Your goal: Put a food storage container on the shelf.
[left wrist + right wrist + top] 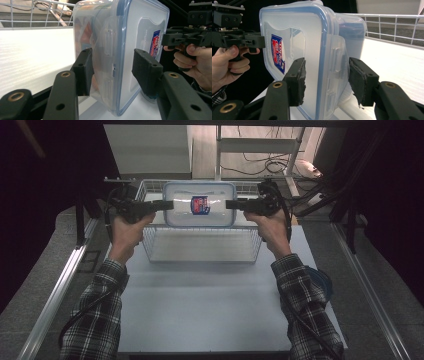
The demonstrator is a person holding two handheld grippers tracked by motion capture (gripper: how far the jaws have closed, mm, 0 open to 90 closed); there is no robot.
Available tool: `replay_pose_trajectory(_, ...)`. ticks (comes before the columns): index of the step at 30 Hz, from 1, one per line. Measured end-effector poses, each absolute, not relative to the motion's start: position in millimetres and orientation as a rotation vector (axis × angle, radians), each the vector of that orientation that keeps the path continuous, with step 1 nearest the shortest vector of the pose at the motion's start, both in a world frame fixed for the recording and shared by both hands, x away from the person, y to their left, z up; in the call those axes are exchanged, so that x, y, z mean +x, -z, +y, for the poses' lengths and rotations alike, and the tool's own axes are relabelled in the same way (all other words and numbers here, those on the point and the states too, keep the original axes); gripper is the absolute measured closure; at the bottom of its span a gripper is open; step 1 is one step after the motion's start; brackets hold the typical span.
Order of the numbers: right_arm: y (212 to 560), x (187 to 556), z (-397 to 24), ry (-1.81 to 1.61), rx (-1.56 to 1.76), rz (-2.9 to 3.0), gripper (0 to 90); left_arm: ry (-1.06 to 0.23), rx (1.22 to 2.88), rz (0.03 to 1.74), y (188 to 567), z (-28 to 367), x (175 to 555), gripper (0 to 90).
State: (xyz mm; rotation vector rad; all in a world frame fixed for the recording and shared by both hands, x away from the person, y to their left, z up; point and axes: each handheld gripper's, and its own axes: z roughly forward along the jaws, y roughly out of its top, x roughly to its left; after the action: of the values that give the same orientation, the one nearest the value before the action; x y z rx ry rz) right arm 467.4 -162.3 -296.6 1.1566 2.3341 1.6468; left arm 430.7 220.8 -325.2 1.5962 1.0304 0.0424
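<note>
High view: wire basket (200, 251) beneath held container (199, 204).

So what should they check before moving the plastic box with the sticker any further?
1. Left tool gripping the lidded plastic box: ok, its pads press on lid and base at one end.
2. Right tool gripping the opposite end: ok, it is clamped the same way.
3. Lid seated on the box: ok, the blue rim sits flush all round as far as seen.
4. Box held level between the hands: ok in the high view.
5. White wire basket below has room: ok, its floor looks bare.
6. What is inside the box: cannot tell, the walls are cloudy.
</note>
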Motion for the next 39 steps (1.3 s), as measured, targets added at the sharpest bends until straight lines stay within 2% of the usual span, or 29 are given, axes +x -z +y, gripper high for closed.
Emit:
replay_pose_trajectory(5, 296.6, 469.8, -161.6, -1.642, 1.165, 2.322, 47.1, -0.082, 1.627, 1.027, 323.1, 218.5, 431.5, 49.8)
replay_pose_trajectory(7, 297.1, 469.8, -161.1, -1.639, 1.154, 2.319, 46.4, -0.136, 1.663, 1.037, 322.9, 215.6, 429.9, 47.2)
replay_pose_trajectory(13, 300.7, 470.4, -156.1, -1.575, 1.156, 2.319, 38.8, -0.18, 1.746, 1.053, 328.9, 204.7, 432.2, 41.8)
replay_pose_trajectory(19, 302.1, 474.0, -156.9, -1.581, 1.166, 2.316, 37.0, -0.139, 1.7, 1.055, 333.0, 208.4, 433.8, 44.0)
replay_pose_trajectory(24, 298.8, 469.7, -149.3, -1.445, 1.116, 2.284, 33.5, -0.166, 1.699, 1.059, 329.1, 207.7, 431.6, 40.8)
replay_pose_trajectory(27, 299.3, 467.5, -145.3, -1.453, 1.116, 2.244, 35.7, -0.325, 1.858, 1.107, 329.7, 195.6, 429.7, 41.2)
replay_pose_trajectory(29, 298.4, 468.5, -142.8, -1.403, 1.112, 2.268, 36.4, -0.358, 1.88, 1.1, 331.5, 191.7, 429.3, 40.0)
replay_pose_trajectory(33, 303.2, 465.4, -132.5, -1.207, 1.031, 2.27, 39.0, -0.331, 1.788, 1.07, 325.1, 196.8, 430.4, 39.9)
replay_pose_trajectory(39, 298.9, 465.5, -140.2, -1.327, 1.022, 2.253, 43.6, -0.395, 1.71, 1.075, 310.6, 201.4, 433.8, 41.5)
